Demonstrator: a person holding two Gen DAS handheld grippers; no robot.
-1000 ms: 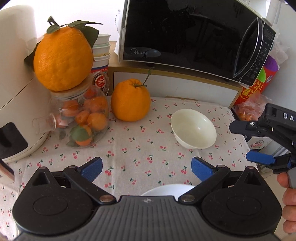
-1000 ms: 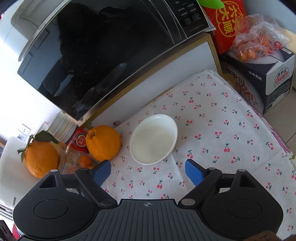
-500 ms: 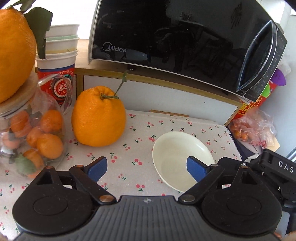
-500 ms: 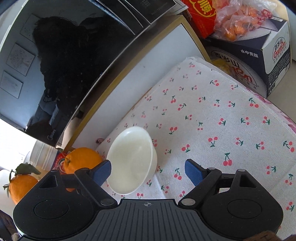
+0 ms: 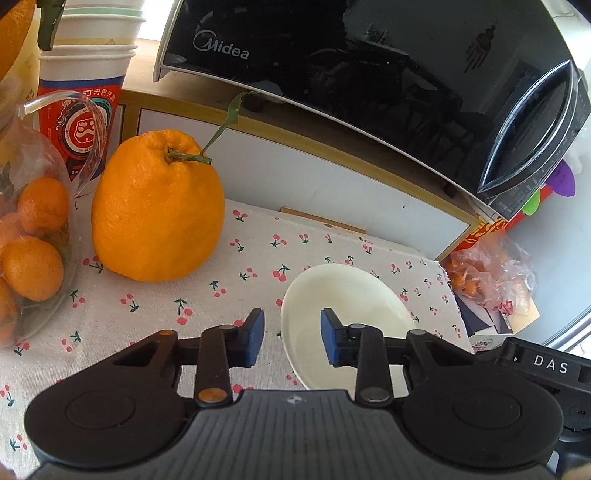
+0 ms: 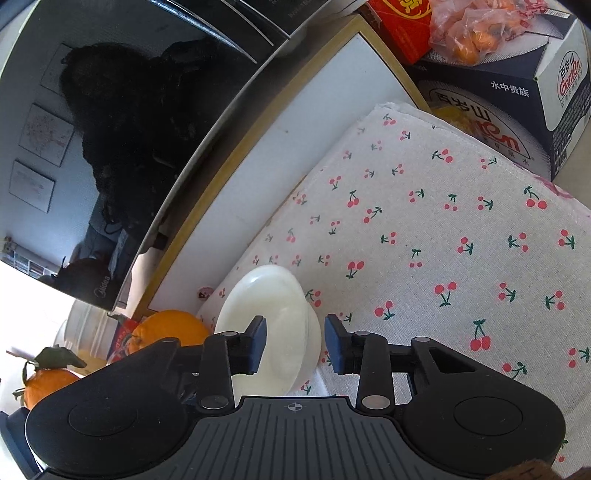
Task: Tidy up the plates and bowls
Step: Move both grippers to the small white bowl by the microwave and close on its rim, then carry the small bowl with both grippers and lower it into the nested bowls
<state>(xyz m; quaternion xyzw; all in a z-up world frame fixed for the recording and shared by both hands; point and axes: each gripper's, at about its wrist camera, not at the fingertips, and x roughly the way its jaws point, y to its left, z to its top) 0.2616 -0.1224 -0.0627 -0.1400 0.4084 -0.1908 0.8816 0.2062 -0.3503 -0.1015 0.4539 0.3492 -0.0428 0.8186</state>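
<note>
- Our left claw (image 5: 291, 341) stands narrowed, its pads straddling the near rim of the white bowl (image 5: 354, 314).
- Our right claw (image 6: 294, 343) straddles the opposite rim, gripping nothing.
- The bowl sits on the cherry-print surface (image 6: 443, 240); we judge it light, rigid, glossy, breakable, best pinched at the rim.

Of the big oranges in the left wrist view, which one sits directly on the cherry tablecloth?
The stemmed large orange beside the white bowl; the other one, at the top-left corner, is perched up high.

A black Midea microwave (image 5: 369, 74) sits on a white, wood-edged shelf (image 5: 314, 177) at twelve o'clock; a cherry-print tablecloth (image 6: 424, 240) covers the table; bright daylight washes in at ten o'clock.
</note>
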